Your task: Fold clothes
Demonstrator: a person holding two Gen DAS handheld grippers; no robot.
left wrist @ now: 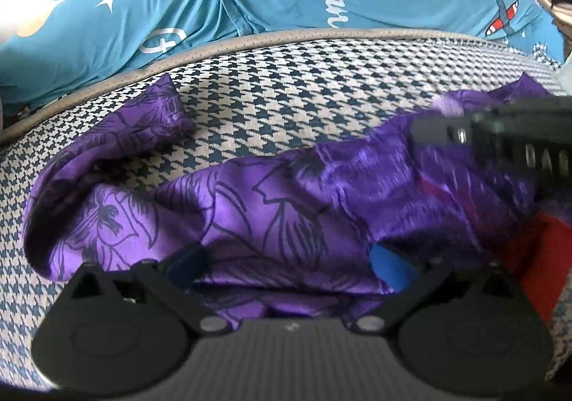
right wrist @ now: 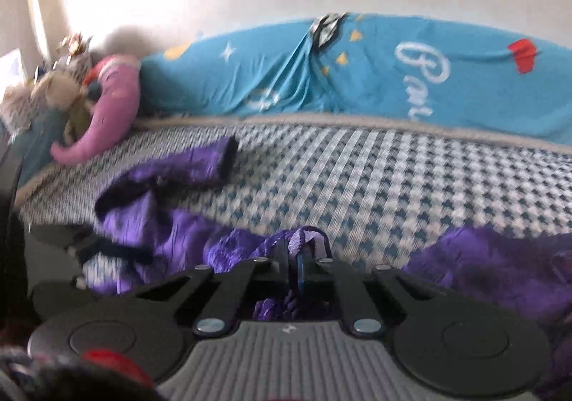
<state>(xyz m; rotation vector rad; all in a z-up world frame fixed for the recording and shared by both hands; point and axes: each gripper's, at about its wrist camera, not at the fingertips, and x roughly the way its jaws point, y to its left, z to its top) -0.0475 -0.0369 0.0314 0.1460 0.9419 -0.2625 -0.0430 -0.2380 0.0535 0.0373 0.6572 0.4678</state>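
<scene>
Only the right wrist view shows the pink plush toy (right wrist: 107, 108), far ahead-left of the right gripper (right wrist: 302, 270), whose fingers are pressed together on a bunch of the purple floral garment (left wrist: 286, 193). The left gripper (left wrist: 286, 265) is spread wide, fabric between its blue pads. The garment lies crumpled on the houndstooth bedcover (left wrist: 304, 86), long axis crosswise, one sleeve pointing ahead-left.

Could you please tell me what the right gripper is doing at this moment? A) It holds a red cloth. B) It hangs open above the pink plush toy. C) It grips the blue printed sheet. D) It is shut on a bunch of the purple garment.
D: in the right wrist view the right gripper has its jaws together with a bunch of the purple garment pinched between them.
</scene>
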